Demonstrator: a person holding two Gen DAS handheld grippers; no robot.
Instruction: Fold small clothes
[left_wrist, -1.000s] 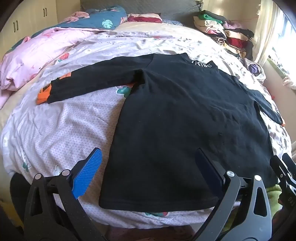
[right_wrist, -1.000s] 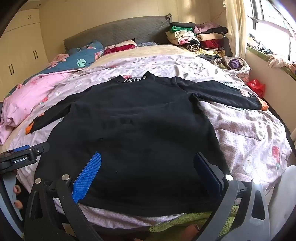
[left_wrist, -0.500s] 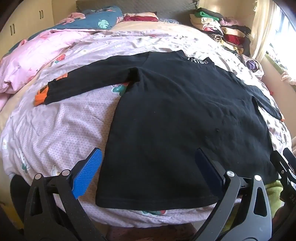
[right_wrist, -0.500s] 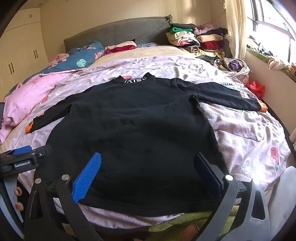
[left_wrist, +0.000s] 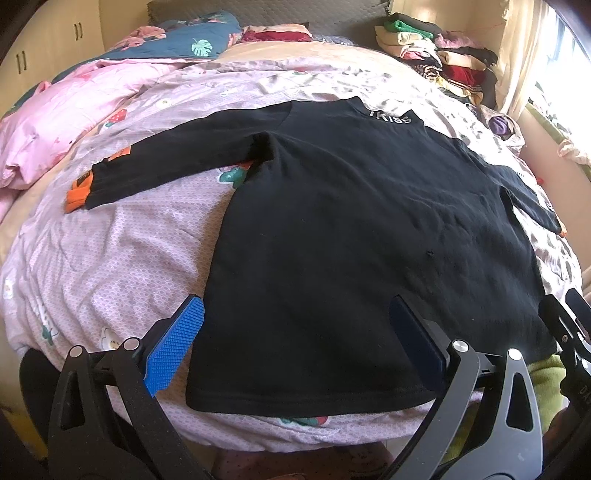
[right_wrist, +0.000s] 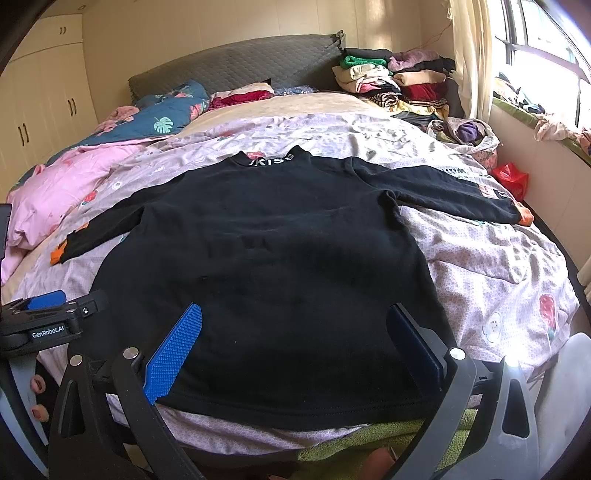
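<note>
One black shirt (left_wrist: 351, 221) spread flat on a bed (left_wrist: 110, 258), both grippers empty above its hem.

Largest is the bed, covered by a pale pink patterned sheet, with a pink quilt (right_wrist: 55, 192) at its left and a stack of folded clothes (right_wrist: 399, 85) by the headboard. The shirt lies back-up across the near half, sleeves stretched out to both sides, orange cuffs (left_wrist: 77, 194) at the ends (the neckband carries white lettering). The left gripper (left_wrist: 295, 347) hangs over the hem's left part, jaws spread wide, nothing between them. The right gripper (right_wrist: 293, 349) hangs over the hem's middle, jaws equally wide and empty.
</note>
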